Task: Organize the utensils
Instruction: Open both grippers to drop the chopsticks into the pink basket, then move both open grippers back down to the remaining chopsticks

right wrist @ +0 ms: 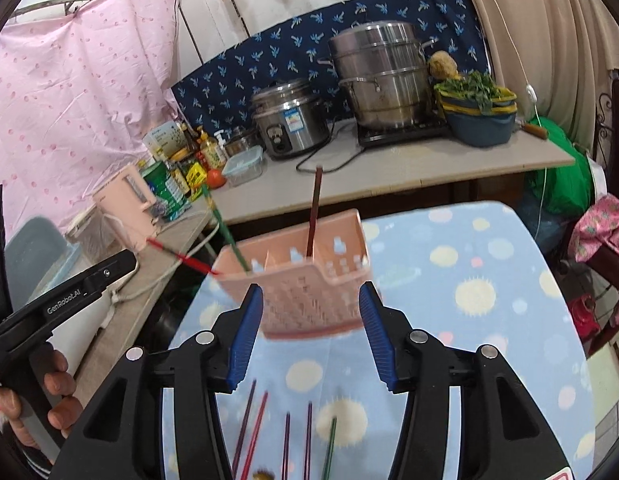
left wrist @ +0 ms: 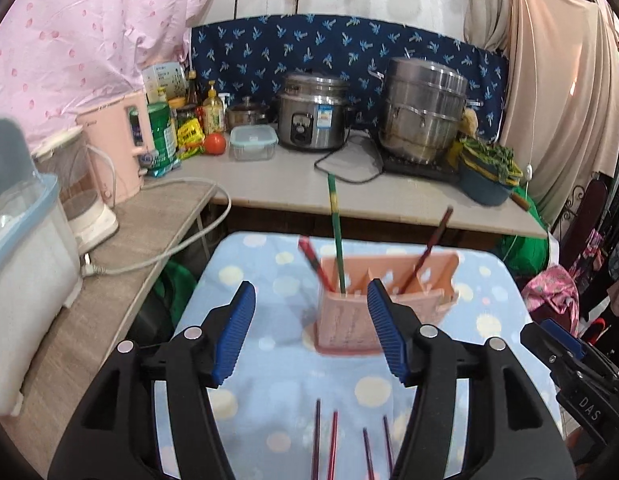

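Note:
A pink perforated utensil holder [left wrist: 373,296] stands on the blue dotted cloth [left wrist: 269,344]. It holds a green chopstick [left wrist: 335,232], a red one [left wrist: 313,264] and a dark brown one [left wrist: 431,248]. Several dark red chopsticks [left wrist: 333,440] lie on the cloth below my left gripper [left wrist: 311,308], which is open and empty, just before the holder. In the right wrist view the holder [right wrist: 305,280] sits ahead of my open, empty right gripper [right wrist: 311,312]. Loose chopsticks [right wrist: 261,424] lie under it, one green [right wrist: 331,440].
A counter [left wrist: 389,196] behind carries a rice cooker [left wrist: 313,116], a steel steamer pot [left wrist: 423,108], a food box [left wrist: 253,142], bottles and a bowl of greens [left wrist: 489,172]. A side shelf [left wrist: 109,280] at left holds a pink kettle [left wrist: 121,144] and a cable.

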Demonstrator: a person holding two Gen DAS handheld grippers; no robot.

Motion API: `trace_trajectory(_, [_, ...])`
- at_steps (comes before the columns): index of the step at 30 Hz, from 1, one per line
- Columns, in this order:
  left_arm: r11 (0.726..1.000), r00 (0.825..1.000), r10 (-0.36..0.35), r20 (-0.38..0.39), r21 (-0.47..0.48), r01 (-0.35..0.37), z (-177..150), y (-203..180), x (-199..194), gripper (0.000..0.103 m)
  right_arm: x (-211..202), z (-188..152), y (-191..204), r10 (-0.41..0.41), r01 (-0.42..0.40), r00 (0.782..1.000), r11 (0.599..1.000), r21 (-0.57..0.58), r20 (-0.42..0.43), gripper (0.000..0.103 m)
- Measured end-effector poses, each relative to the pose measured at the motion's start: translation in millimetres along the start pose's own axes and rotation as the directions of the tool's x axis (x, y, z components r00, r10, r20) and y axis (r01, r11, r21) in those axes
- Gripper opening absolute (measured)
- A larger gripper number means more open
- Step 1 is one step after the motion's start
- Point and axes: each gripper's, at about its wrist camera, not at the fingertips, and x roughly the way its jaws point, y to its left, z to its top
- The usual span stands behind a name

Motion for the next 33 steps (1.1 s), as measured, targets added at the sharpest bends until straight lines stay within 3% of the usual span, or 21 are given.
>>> trace_trajectory(9, [1.000, 0.994, 0.019, -0.111, 0.016, -0.017, -77.8, 5.8, -9.2, 0.055, -24.4, -89.6, 2.7, -0.047, 0.039, 0.991, 0.997, -0.068, -0.122, 0.049])
trace_trajectory(19, [0.999, 0.974, 0.032, -0.225, 0.031, -0.025, -148.0, 11.9, -11.1, 0.055, -30.6, -176.6, -1.4, -0.085, 0.059, 0.959, 0.993, -0.103, -0.270, 0.049])
trace_trajectory(33, [0.998, 0.944, 0.050, -0.326, 0.042, -0.038, -207.2, 20.9, -7.0, 0.055, -25.5, -225.8, 4.6, -0.112, 0.064, 0.928, 0.987, -0.145, -0.356, 0.044])
